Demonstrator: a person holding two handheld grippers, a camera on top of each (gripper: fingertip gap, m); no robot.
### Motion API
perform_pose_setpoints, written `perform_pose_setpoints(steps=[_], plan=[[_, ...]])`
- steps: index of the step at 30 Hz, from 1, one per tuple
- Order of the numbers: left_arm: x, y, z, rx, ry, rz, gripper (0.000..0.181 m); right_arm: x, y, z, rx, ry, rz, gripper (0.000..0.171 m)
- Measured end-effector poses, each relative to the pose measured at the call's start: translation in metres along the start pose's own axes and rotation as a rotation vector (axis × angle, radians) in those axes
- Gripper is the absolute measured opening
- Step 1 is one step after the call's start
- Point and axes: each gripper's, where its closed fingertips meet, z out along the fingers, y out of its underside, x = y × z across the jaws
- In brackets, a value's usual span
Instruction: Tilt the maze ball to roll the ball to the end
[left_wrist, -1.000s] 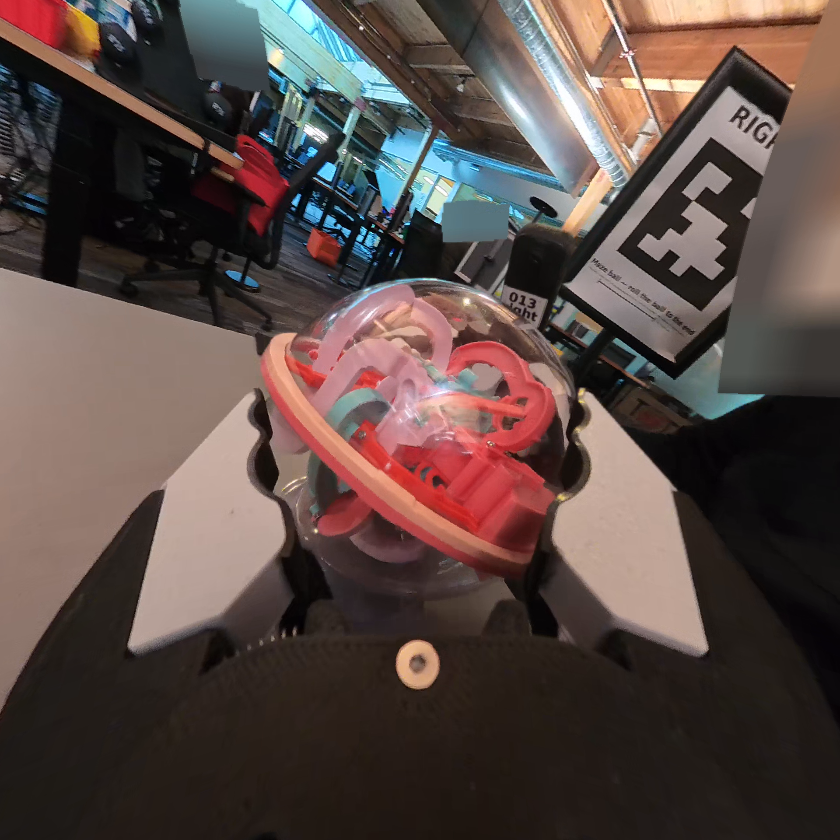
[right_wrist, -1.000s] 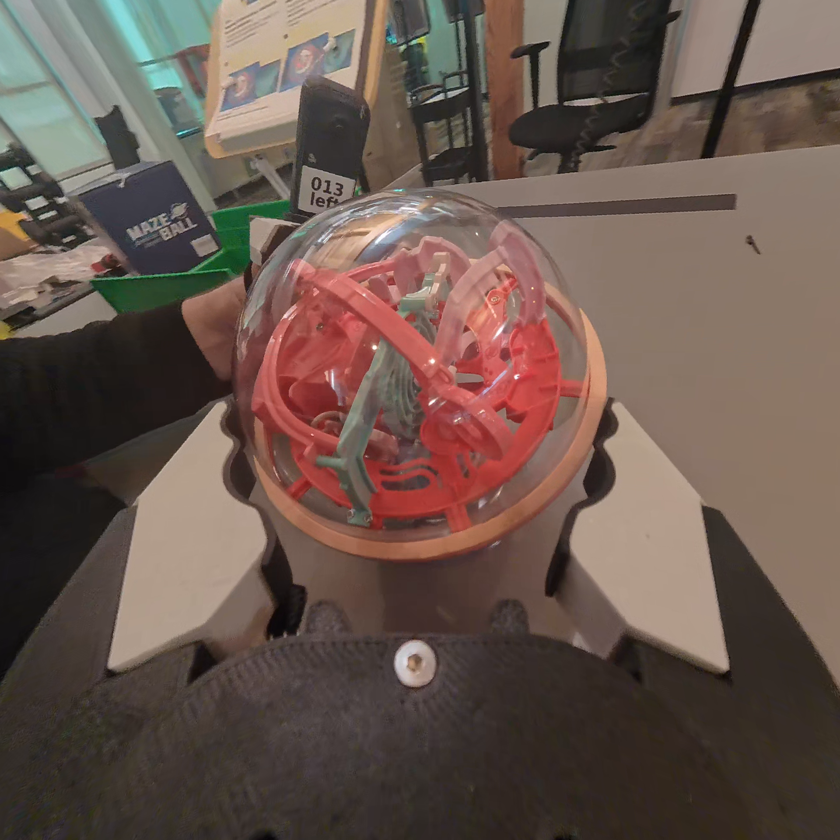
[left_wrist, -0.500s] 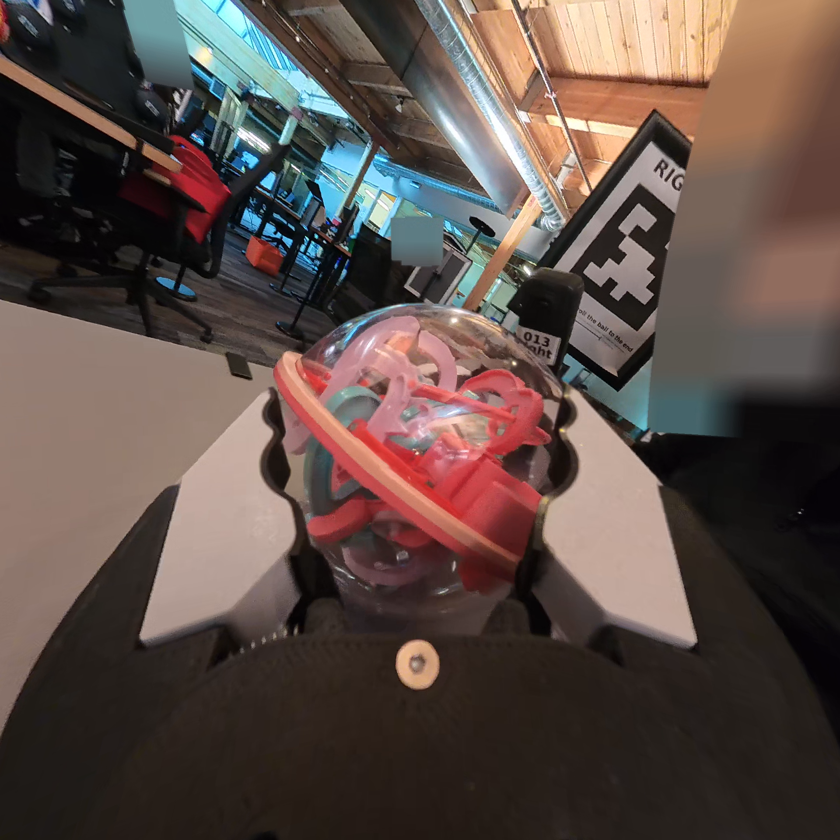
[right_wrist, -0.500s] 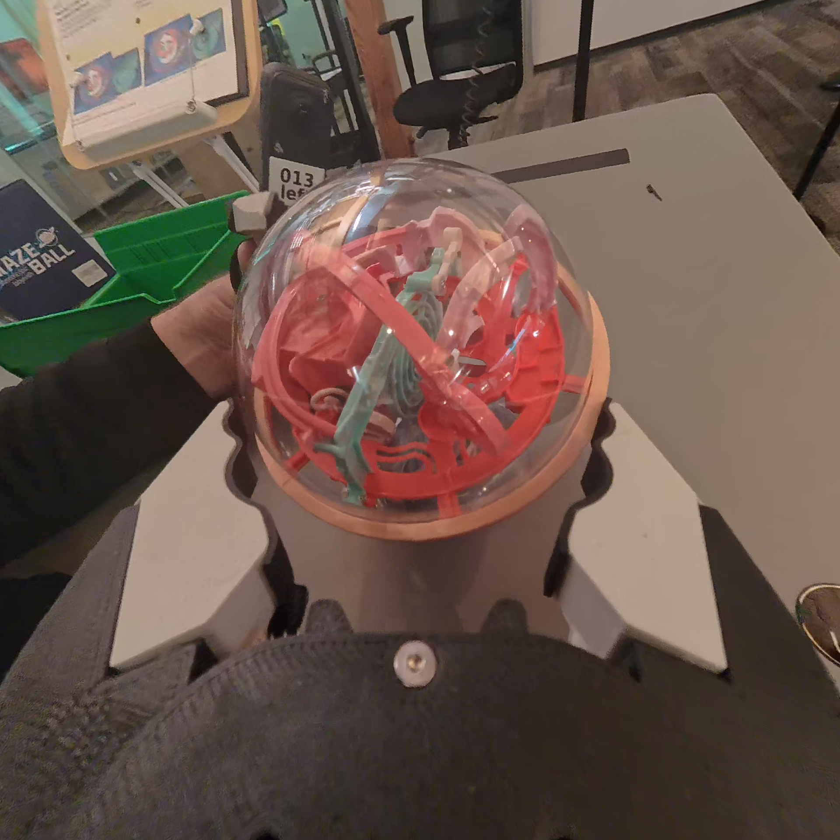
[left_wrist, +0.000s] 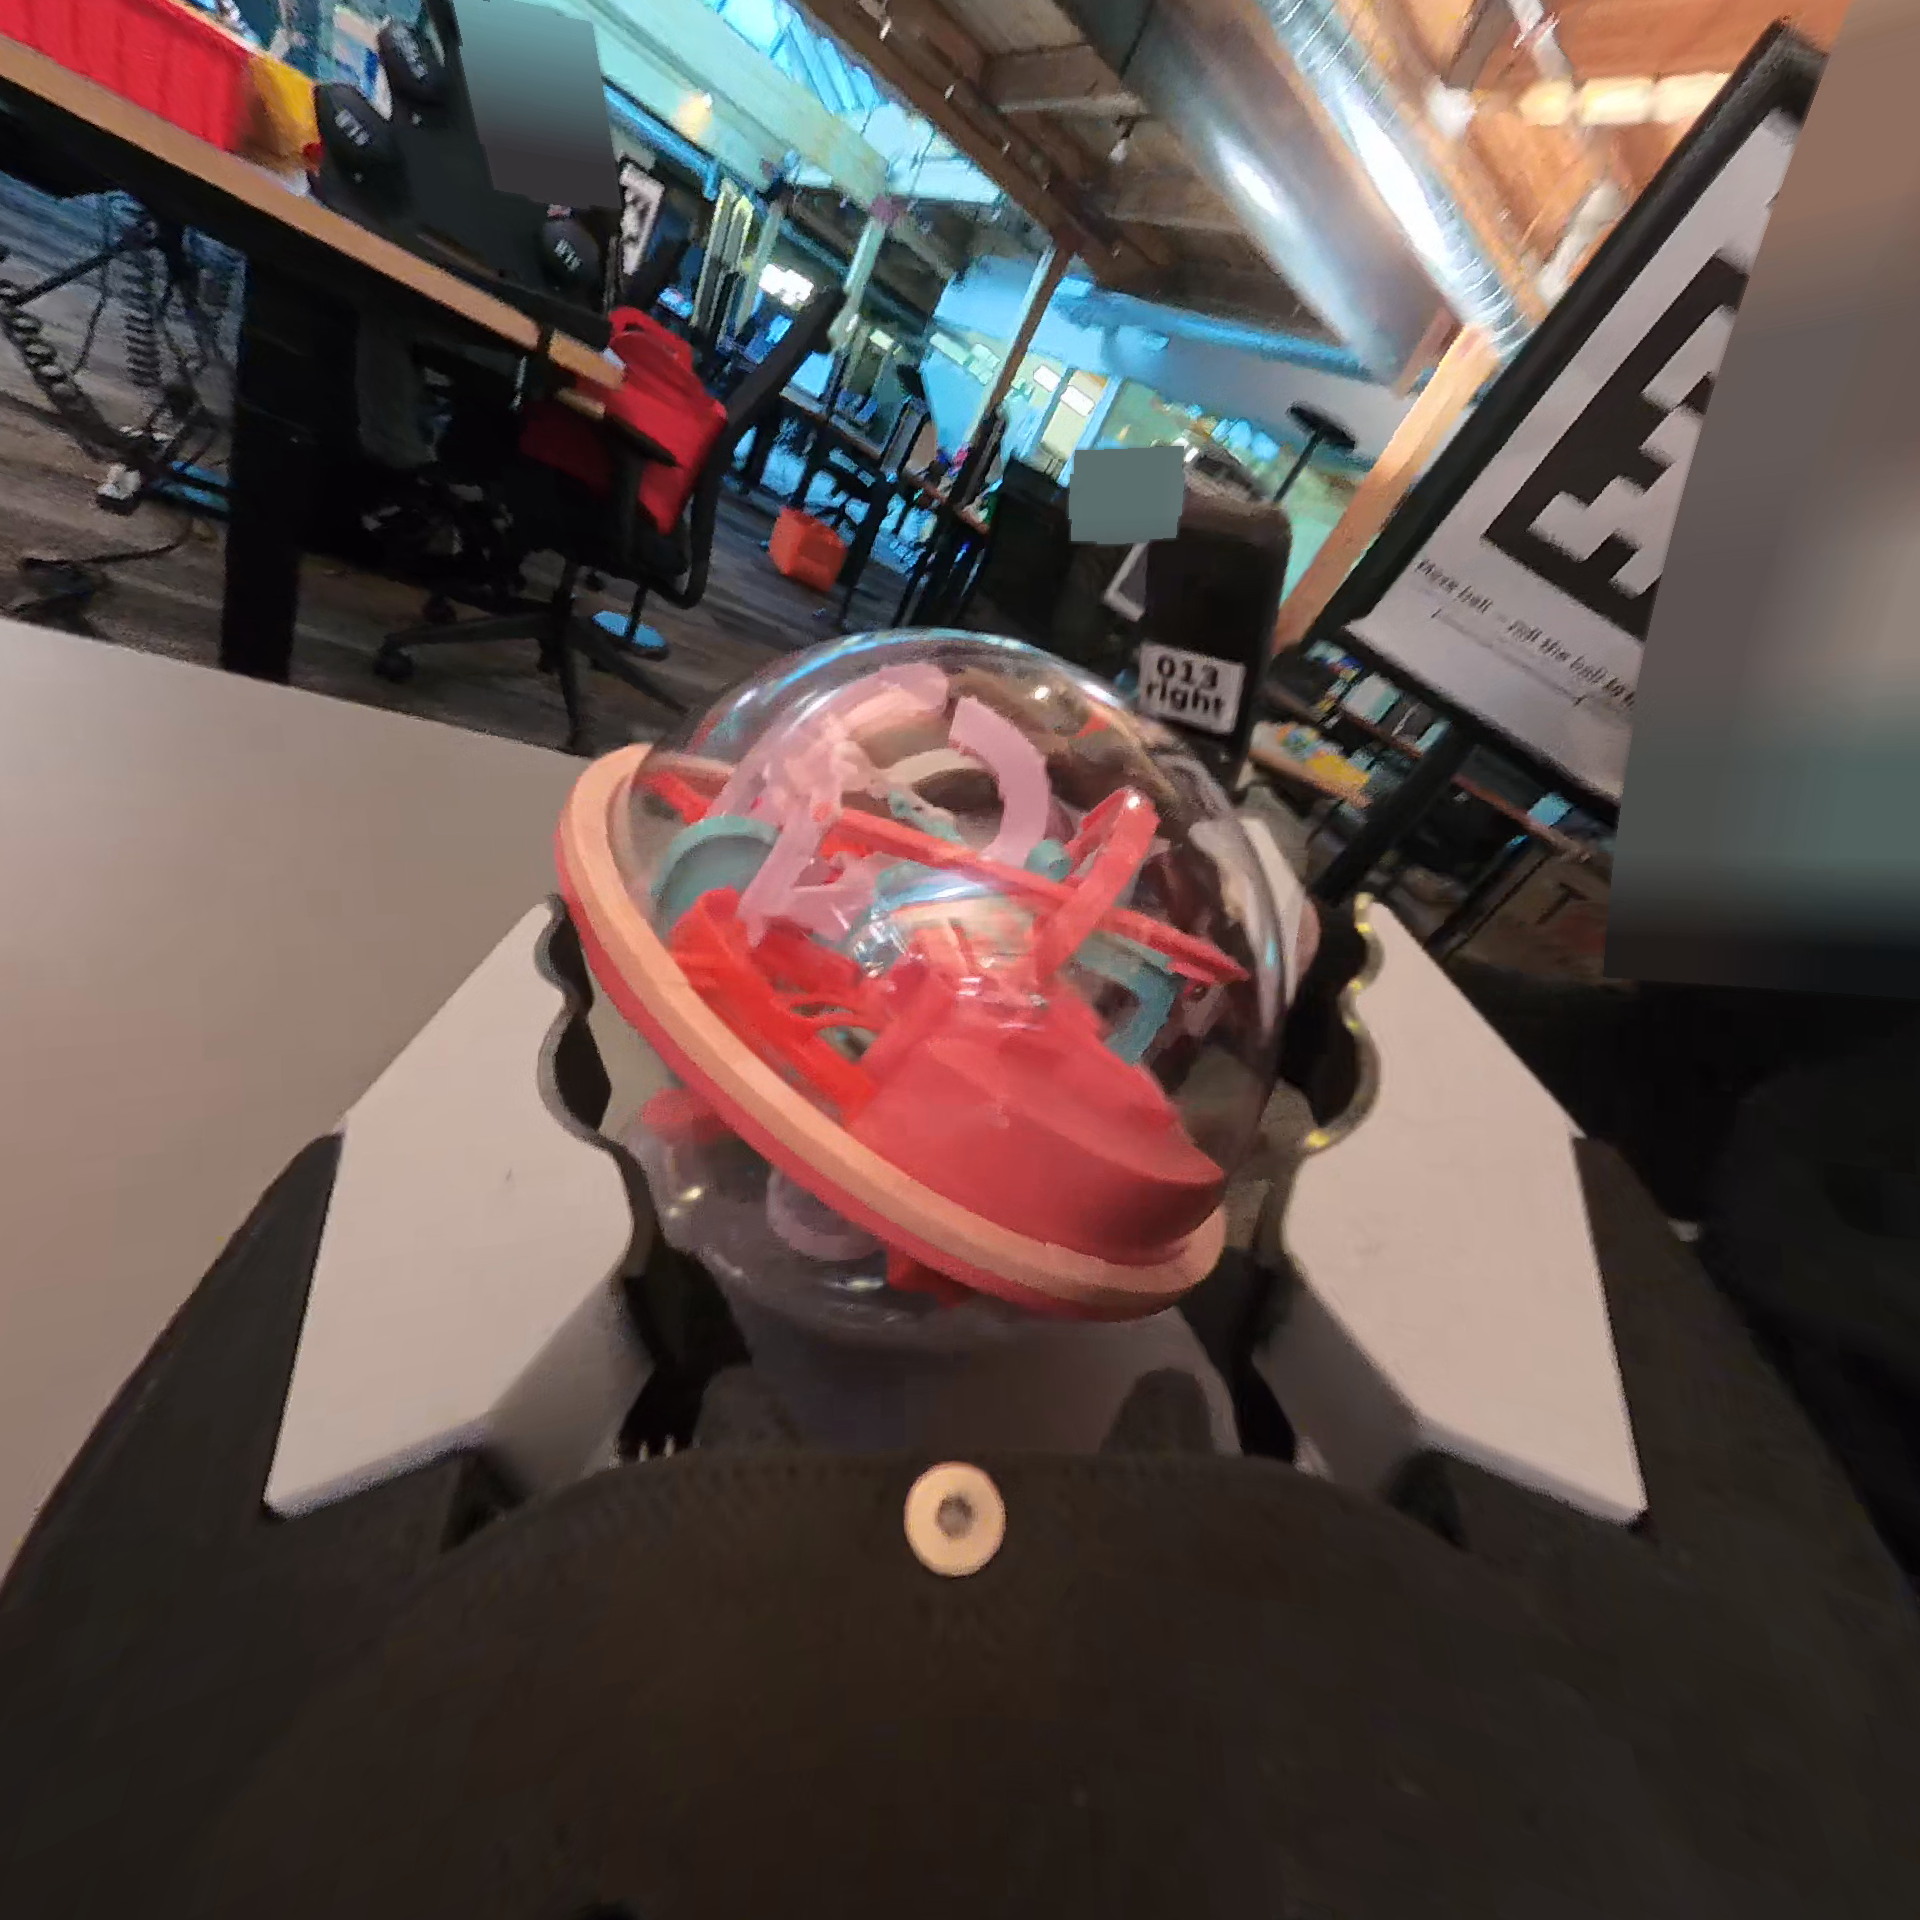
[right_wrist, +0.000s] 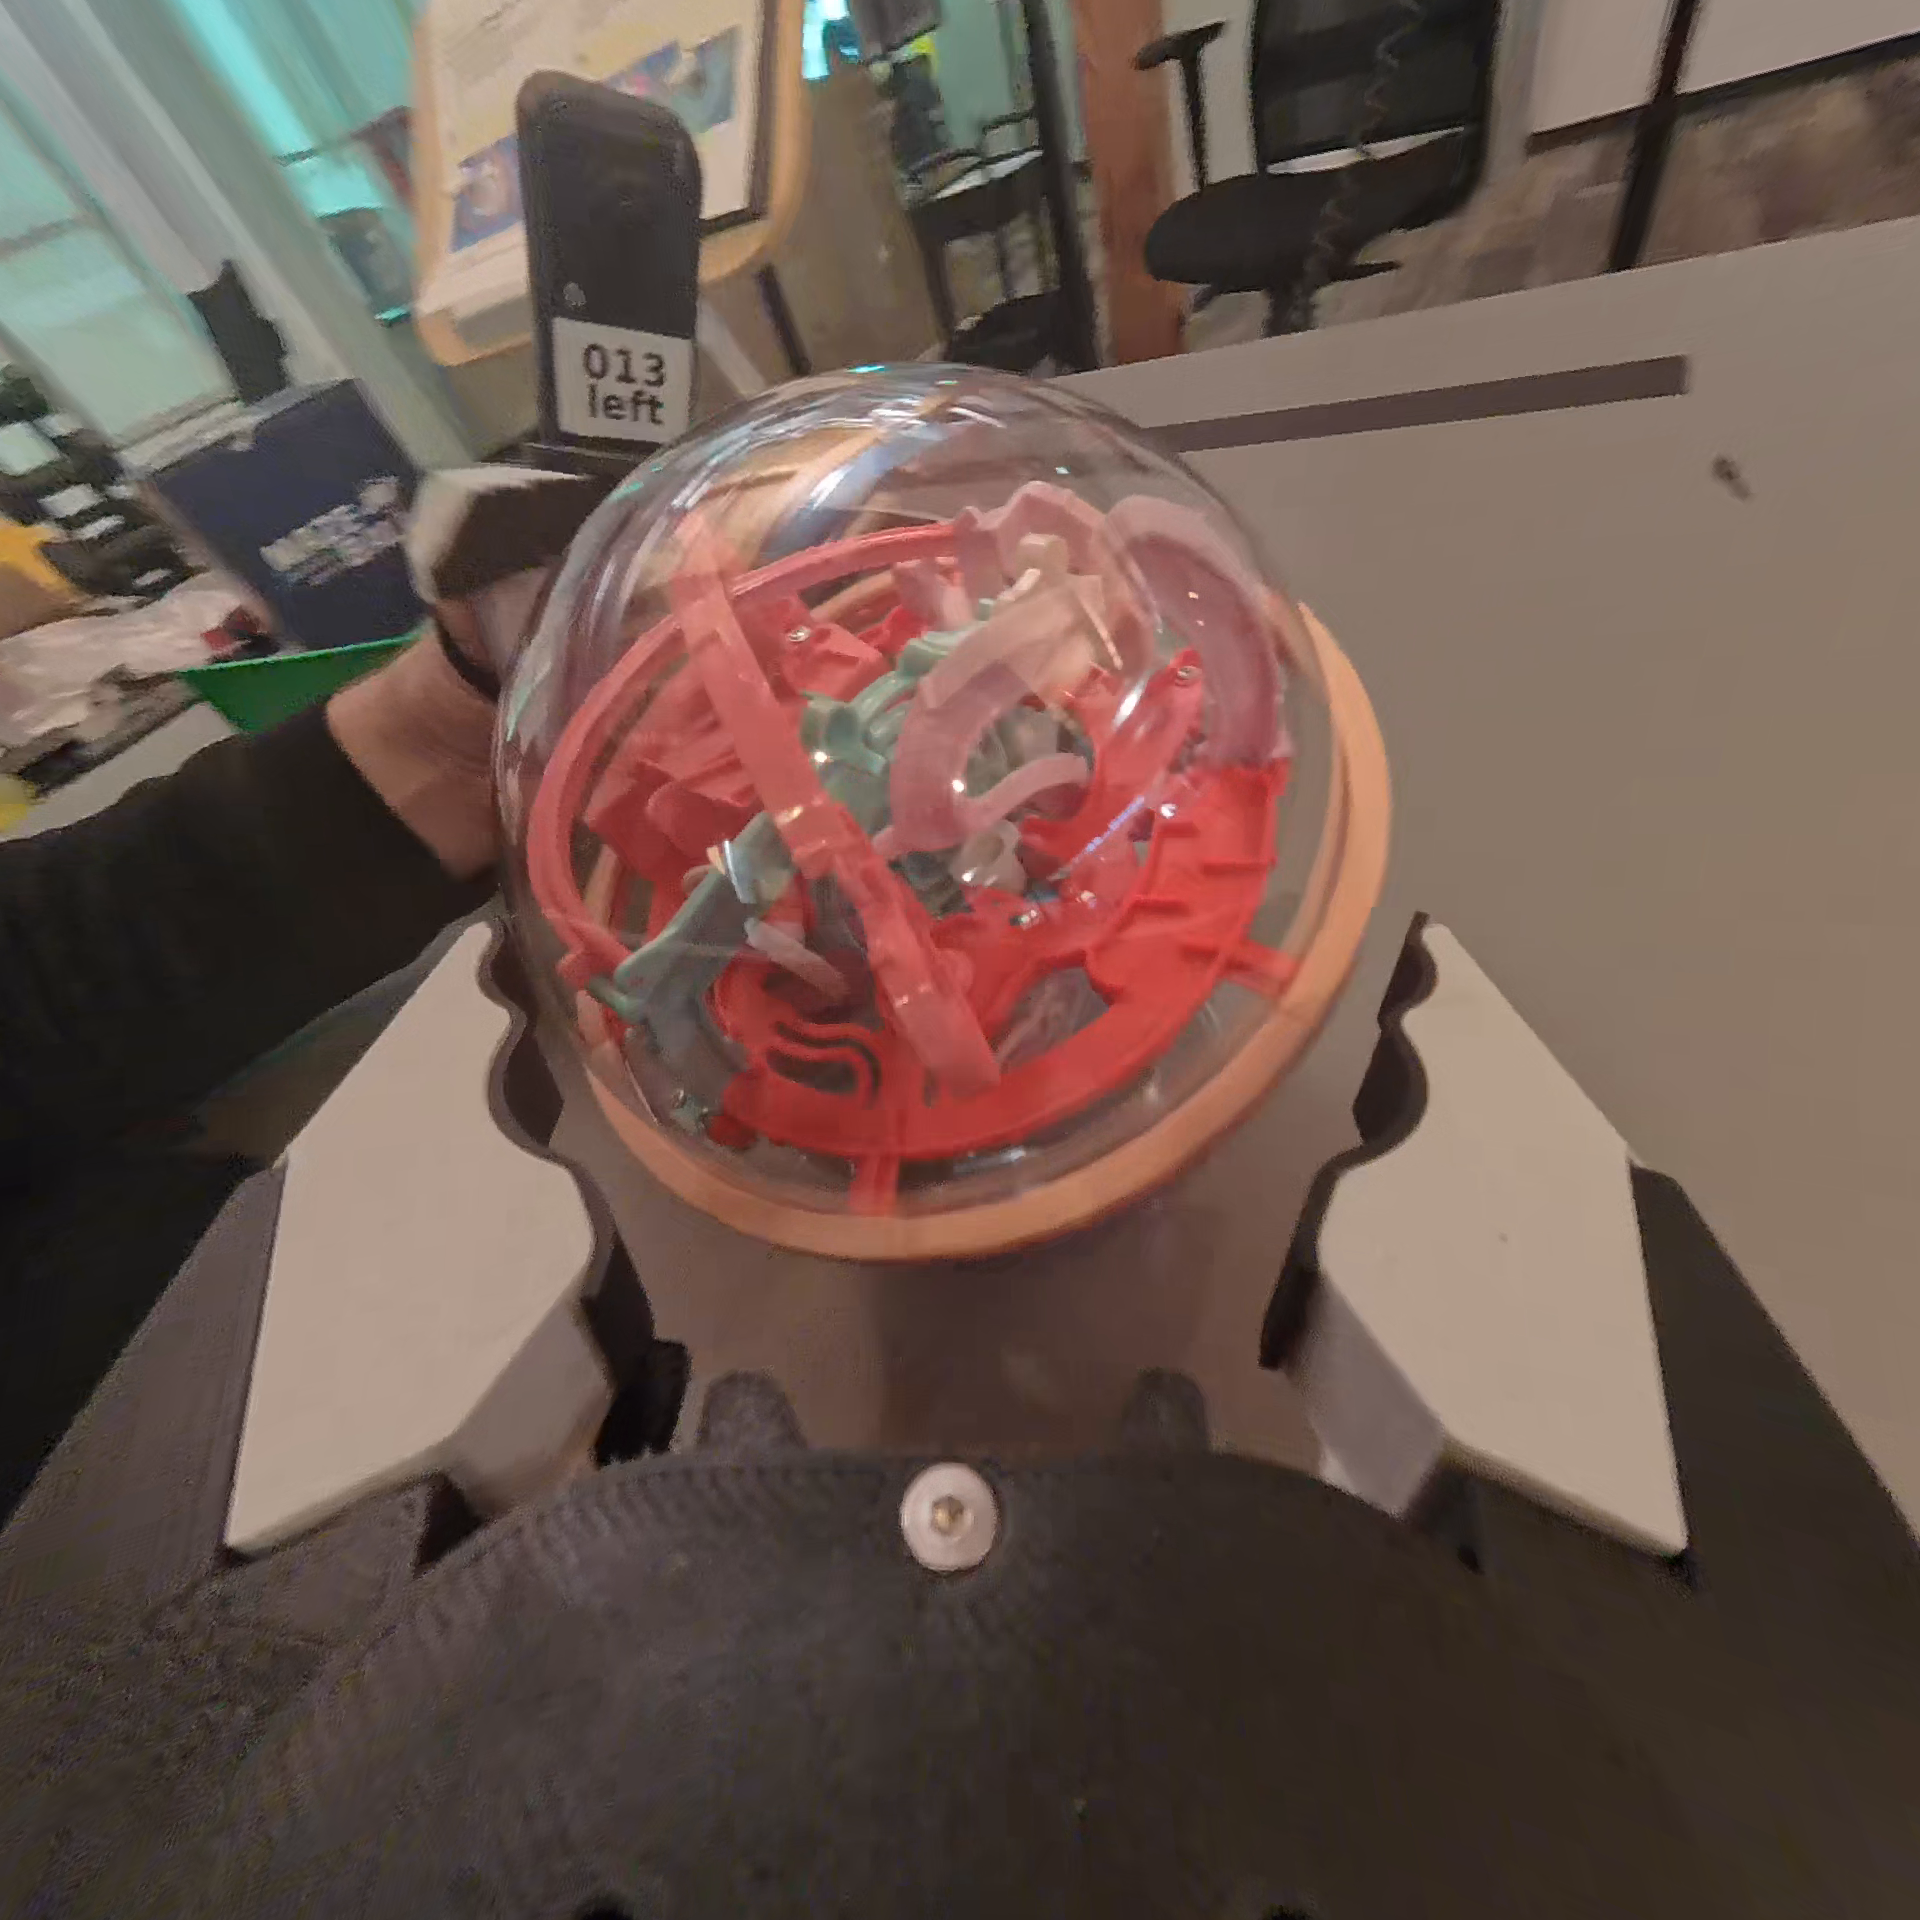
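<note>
Maze ball (left_wrist: 935, 987): clear sphere, red, pink and teal tracks, tan ring tilted. Sat between my left gripper (left_wrist: 951, 1049) fingers and my right gripper (right_wrist: 951, 1039) fingers, both clamped on it above grey table (right_wrist: 1610, 727).

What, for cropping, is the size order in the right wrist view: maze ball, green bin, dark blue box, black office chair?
1. maze ball, nearest, largest.
2-3. black office chair and dark blue box: alike, unranked.
4. green bin, only a sliver shows.
</note>
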Motion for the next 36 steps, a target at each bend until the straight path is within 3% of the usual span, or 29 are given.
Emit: perform_pose_setpoints(steps=[2, 23, 36], plan=[[-0.002, 0.006, 0.003, -0.035, -0.036, 0.039, 0.129, -0.004, 0.000, 0.003, -0.004, -0.032, -0.014, 0.155], [-0.009, 0.000, 0.009, 0.050, 0.075, 0.093, 0.131, 0.004, -0.001, 0.003, 0.017, 0.074, -0.061, 0.155], [-0.020, -0.004, 0.012, 0.101, 0.154, -0.084, 0.131, 0.006, 0.000, 0.004, -0.080, 0.149, 0.095, 0.155]])
